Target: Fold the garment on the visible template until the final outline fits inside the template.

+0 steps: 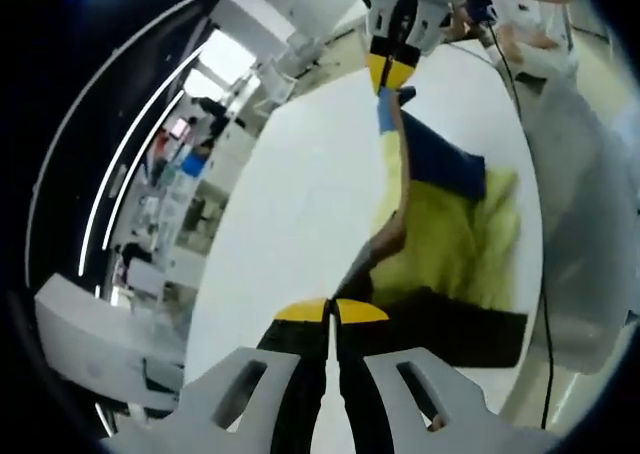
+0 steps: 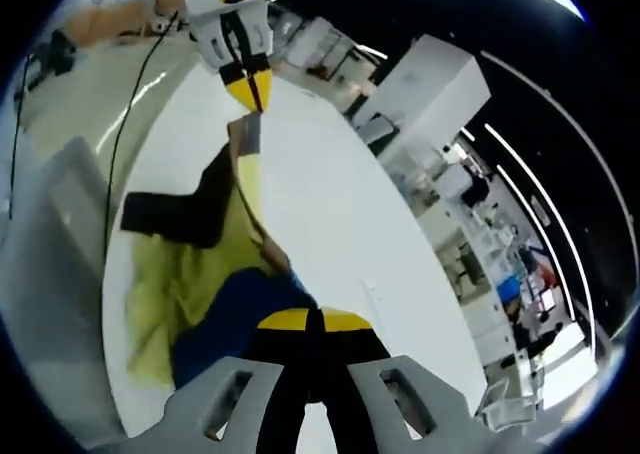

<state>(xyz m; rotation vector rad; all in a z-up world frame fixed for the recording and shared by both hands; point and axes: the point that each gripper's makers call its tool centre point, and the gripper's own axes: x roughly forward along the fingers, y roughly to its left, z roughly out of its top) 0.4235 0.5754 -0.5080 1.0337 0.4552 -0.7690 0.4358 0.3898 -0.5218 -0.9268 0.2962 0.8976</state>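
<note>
The garment [image 1: 450,244] is a soft, colour-blocked piece of cloth in yellow-green, dark blue and black, lying rumpled on a smooth white table [image 1: 300,204] and partly lifted off it along one edge. In the left gripper view, the yellow-green middle panel shows loose creases, the blue section sits beyond it, and a black sleeve-like band stretches across the near side. The raised edge runs as a narrow, taut ridge between the two tools. The left gripper [image 1: 331,311] has white slotted jaws with yellow tips pressed together on dark fabric at the near end of that ridge, the black cloth hanging down between the jaws. At the far end, the right gripper [image 1: 389,74], a white body with a yellow pointed tip, pinches the blue end of the edge. In the right gripper view, the same garment [image 2: 200,274] lies the other way round, blue part near and black sleeve off to the side, on the white table [image 2: 340,214]. There, the right gripper [image 2: 314,321] holds its yellow-tipped jaws closed on dark cloth, and the left gripper [image 2: 250,89] grips the far end of the lifted edge. A thin black cable trails along the table's edge, and white blocky equipment and shelving stand blurred behind.
</note>
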